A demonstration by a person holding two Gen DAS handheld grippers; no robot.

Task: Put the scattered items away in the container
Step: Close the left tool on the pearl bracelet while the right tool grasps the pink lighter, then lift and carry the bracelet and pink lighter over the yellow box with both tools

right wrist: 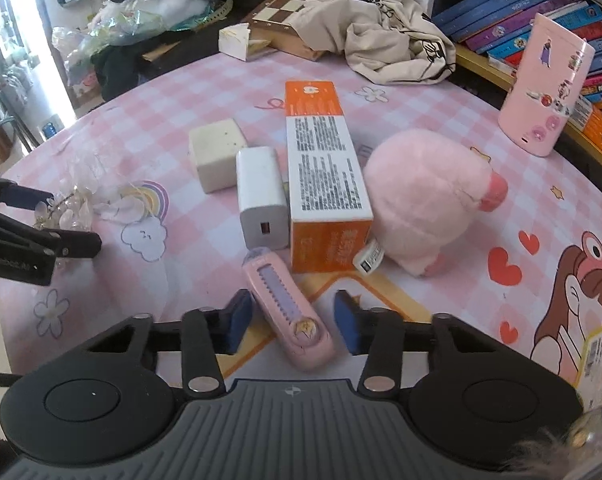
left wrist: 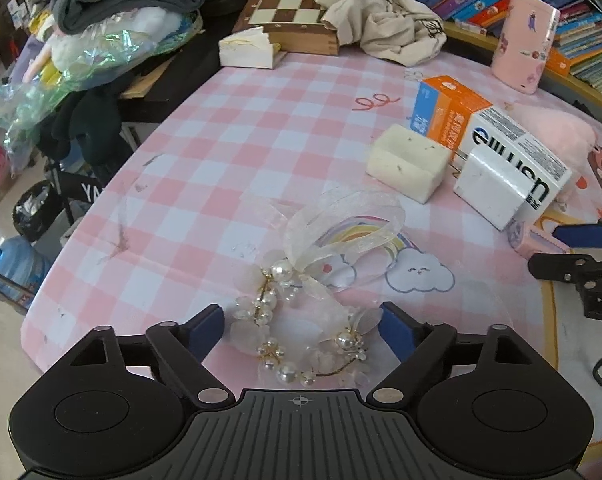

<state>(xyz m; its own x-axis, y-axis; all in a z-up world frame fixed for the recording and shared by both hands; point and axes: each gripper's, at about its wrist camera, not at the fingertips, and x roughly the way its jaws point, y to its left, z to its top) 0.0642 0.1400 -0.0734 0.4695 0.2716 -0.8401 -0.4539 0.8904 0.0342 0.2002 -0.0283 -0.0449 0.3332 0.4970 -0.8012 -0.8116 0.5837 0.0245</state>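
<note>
My left gripper [left wrist: 303, 326] stands open over the pink checked tablecloth [left wrist: 229, 152]. A pearl and ribbon hair ornament [left wrist: 301, 320] lies between its fingers, and neither pad presses on it. My right gripper [right wrist: 293, 320] is shut on a pink utility knife [right wrist: 289, 312], which lies slantwise on the cloth with a pad against each side. In the left wrist view the right gripper [left wrist: 543, 249] shows at the right edge. Beyond the knife lie a white charger [right wrist: 261, 196], an orange and white box [right wrist: 325, 184], a cream block [right wrist: 217, 152] and a pink plush toy [right wrist: 425, 196].
A pink case with stickers [right wrist: 545, 92] stands upright at the far right, in front of stacked books [right wrist: 541, 8]. At the back are a chessboard box [left wrist: 289, 12], a crumpled beige cloth [right wrist: 385, 20] and a white tissue box [left wrist: 249, 50]. The table's left edge drops to a cluttered floor.
</note>
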